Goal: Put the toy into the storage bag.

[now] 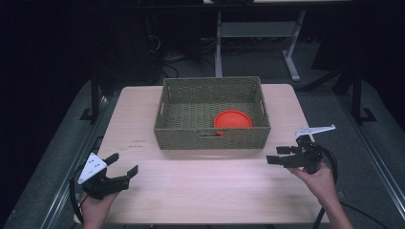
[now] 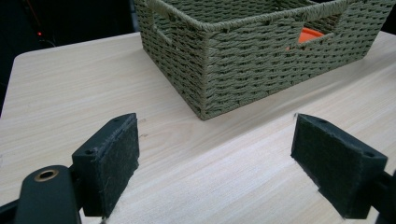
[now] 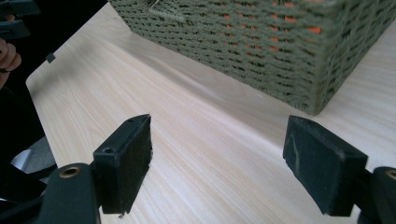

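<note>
A lab or test room is indicated: a pale wood bench (image 1: 200,181) is set on grey carpet (image 1: 329,109), dark stands (image 1: 94,98) are placed at both sides, loose cables (image 1: 167,64) are left behind, and a white-framed table (image 1: 258,31) is seen beyond.

Basket (image 1: 212,117) on the table's (image 1: 200,191) far middle, disc (image 1: 232,119) inside its near-right part, hand-held grippers nearer, flanking.

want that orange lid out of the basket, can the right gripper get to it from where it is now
Probably yes. The right gripper is open, empty and close to the basket, whose top is open. The orange lid lies inside behind the near wall, so the gripper would have to go over the rim and down.
</note>
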Demonstrator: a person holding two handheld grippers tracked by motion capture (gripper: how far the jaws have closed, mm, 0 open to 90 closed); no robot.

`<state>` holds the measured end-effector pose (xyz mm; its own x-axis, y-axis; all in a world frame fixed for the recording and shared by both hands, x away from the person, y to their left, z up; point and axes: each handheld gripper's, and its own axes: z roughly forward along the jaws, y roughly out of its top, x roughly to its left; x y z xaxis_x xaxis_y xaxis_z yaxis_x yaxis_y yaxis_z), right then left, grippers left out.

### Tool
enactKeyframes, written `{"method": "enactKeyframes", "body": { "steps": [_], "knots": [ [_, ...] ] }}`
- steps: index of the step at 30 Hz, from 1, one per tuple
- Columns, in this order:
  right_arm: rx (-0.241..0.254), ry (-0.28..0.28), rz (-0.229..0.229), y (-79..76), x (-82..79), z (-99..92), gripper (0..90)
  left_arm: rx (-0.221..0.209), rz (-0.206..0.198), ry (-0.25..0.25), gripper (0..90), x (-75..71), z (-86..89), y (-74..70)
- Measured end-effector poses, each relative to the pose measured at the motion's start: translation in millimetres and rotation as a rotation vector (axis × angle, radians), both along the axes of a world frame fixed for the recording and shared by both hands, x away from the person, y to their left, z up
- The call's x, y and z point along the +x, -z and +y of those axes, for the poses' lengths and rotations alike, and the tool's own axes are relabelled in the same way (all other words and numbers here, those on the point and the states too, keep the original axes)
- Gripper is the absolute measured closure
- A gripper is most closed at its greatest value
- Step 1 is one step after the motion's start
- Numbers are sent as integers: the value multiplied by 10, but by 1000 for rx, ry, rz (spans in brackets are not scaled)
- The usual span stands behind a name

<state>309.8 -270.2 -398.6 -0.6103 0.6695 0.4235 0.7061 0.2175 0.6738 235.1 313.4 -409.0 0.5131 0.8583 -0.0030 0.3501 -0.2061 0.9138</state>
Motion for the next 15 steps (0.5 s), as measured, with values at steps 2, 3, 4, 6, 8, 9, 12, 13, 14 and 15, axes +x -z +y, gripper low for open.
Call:
{"method": "enactKeyframes", "body": {
  "steps": [2,3,4,6,8,9,12,13,14,15],
  "knots": [
    [7,2,9,31,-12,-16,231,-2,1,-3,147,-1,2,0],
    [7,4,15,55,-21,-25,230,-3,0,-3,147,-1,3,1],
    [2,6,19,77,-26,-33,230,-4,0,-3,147,-1,4,1],
    [9,10,27,122,-38,-54,230,-5,1,-3,147,-2,3,2],
    [12,16,33,161,-52,-72,230,-4,3,-4,147,-2,1,2],
    [18,17,42,176,-60,-80,231,-1,3,-3,147,-2,2,2],
    [22,21,48,225,-85,-107,231,-1,3,1,147,2,-3,9],
    [20,26,57,243,-97,-116,231,-3,7,1,147,3,-4,10],
    [15,22,51,260,-100,-129,231,-8,9,0,147,6,-8,13],
    [19,29,51,276,-113,-140,231,-8,12,0,147,8,-7,14]
  ]
}}
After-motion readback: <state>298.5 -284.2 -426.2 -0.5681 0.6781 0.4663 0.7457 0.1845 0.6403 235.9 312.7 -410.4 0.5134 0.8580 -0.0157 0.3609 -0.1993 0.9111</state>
